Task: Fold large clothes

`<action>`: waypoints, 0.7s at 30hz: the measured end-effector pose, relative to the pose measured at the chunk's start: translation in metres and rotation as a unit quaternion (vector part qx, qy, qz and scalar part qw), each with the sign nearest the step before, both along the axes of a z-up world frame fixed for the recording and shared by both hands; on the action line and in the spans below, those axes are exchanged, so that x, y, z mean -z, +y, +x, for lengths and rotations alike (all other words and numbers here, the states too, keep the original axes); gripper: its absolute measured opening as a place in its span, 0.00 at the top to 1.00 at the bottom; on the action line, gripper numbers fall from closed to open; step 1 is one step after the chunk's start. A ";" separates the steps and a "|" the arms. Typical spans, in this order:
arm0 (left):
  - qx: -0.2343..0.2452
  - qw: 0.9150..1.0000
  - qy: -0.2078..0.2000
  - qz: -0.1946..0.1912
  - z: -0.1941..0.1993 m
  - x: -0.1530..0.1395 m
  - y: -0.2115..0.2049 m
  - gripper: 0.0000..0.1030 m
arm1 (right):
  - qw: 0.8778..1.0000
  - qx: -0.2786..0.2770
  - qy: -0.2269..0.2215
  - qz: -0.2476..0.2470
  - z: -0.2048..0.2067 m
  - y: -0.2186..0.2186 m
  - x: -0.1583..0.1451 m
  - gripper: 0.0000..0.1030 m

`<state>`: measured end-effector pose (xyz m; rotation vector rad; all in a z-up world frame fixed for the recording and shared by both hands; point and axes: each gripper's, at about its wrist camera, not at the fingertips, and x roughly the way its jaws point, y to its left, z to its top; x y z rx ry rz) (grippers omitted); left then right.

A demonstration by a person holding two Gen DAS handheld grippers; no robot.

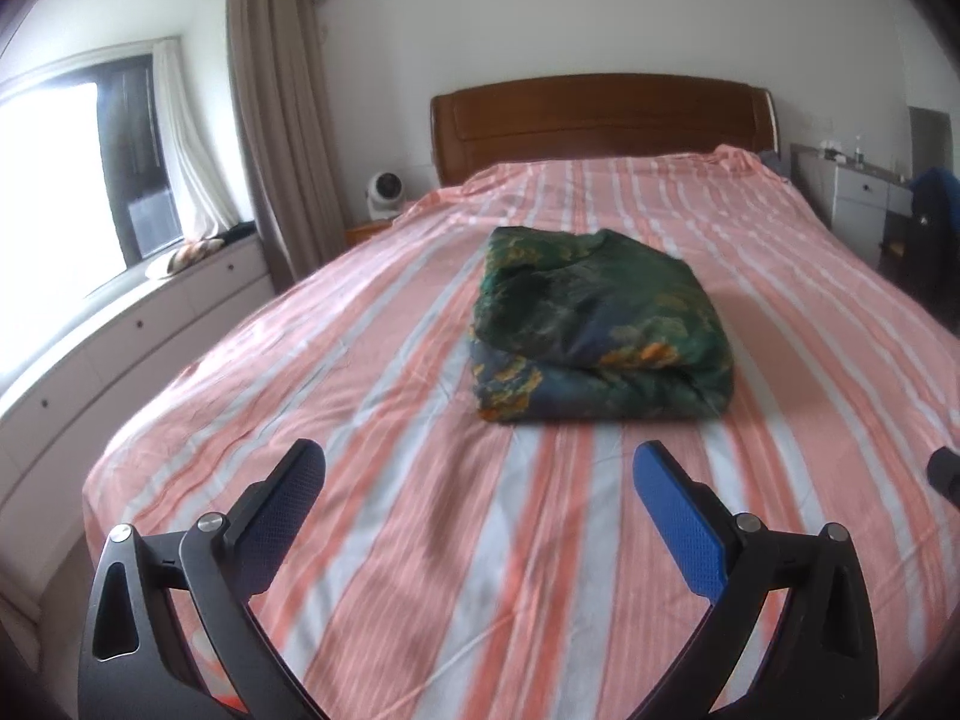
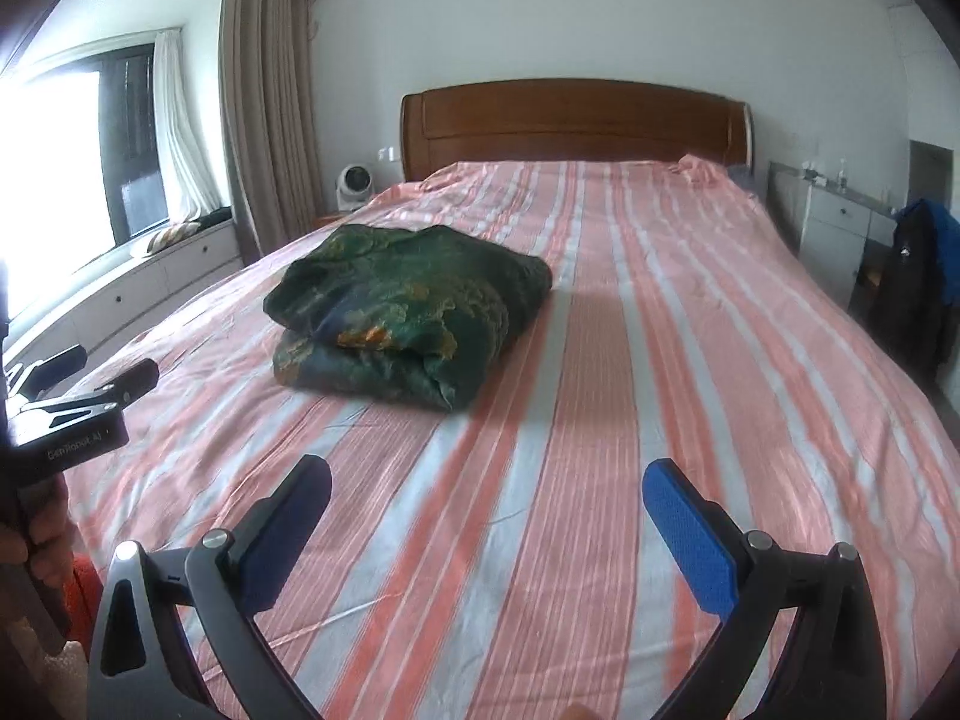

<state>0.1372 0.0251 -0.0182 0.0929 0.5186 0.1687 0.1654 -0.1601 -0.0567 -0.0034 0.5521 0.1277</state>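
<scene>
Green floral garment [image 1: 600, 324] sits folded in a thick bundle mid-bed, on the pink-striped sheet [image 1: 420, 540], apart from both my grippers. L gripper [image 1: 479, 474] hovers near the foot end w/ jaws wide apart, nothing between. R gripper [image 2: 487, 489] same: spread open, empty. Wooden headboard [image 2: 570, 120] behind.

Dark green floral garment [image 1: 594, 324], folded into thick, slightly lumpy stack, lies flat ahead of left gripper [image 1: 480, 483], ahead-left of right gripper [image 2: 487, 495], w/ neither touching.
</scene>
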 end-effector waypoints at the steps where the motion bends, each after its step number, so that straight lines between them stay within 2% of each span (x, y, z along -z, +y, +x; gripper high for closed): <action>1: 0.002 1.000 0.000 0.000 -0.002 -0.001 -0.001 0.00 | 1.000 0.003 0.002 -0.003 -0.003 0.001 0.000 0.01; 5: 0.005 1.000 -0.004 0.009 -0.010 -0.003 -0.006 0.00 | 1.000 -0.007 -0.006 0.016 -0.016 0.001 -0.004 0.01; 10: 0.015 1.000 0.001 0.001 -0.016 -0.001 -0.008 0.00 | 1.000 -0.001 -0.024 0.017 -0.031 0.003 -0.008 0.01; 21: 0.029 0.999 0.032 -0.004 -0.026 0.010 -0.014 0.00 | 1.000 -0.007 0.017 0.020 -0.033 0.012 -0.002 0.01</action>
